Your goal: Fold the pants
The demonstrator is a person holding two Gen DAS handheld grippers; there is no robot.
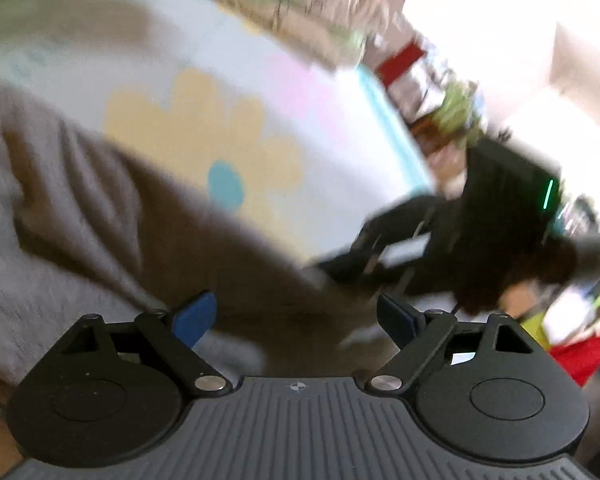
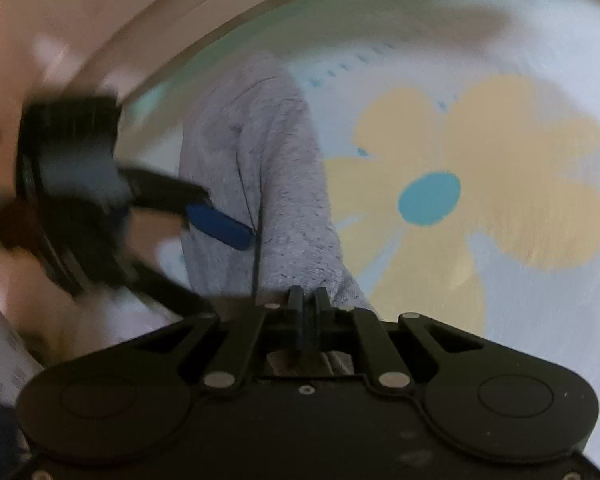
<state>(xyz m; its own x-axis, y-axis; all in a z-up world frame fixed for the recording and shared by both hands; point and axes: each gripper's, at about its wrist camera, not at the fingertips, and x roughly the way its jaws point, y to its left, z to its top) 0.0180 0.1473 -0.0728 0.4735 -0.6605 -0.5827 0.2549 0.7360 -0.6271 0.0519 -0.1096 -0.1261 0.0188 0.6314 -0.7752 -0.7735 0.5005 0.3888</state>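
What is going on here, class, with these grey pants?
A person works two handheld tongs over grey knit pants lying on a white mat with a yellow flower. The right tongs are shut on the pants' fabric. The left tongs are open above the cloth, gripping nothing. Both views are motion-blurred.

The right gripper (image 2: 308,312), black with two fingers pressed together, pinches the near edge of the heathered grey knit pants (image 2: 260,184). The fabric rises from the jaws as a tall strip above the pale bedsheet (image 2: 540,60) printed with a big yellow flower with a blue centre (image 2: 480,184). At the strip's left edge, the blurred left gripper (image 2: 220,226) touches the cloth with a blue pad.
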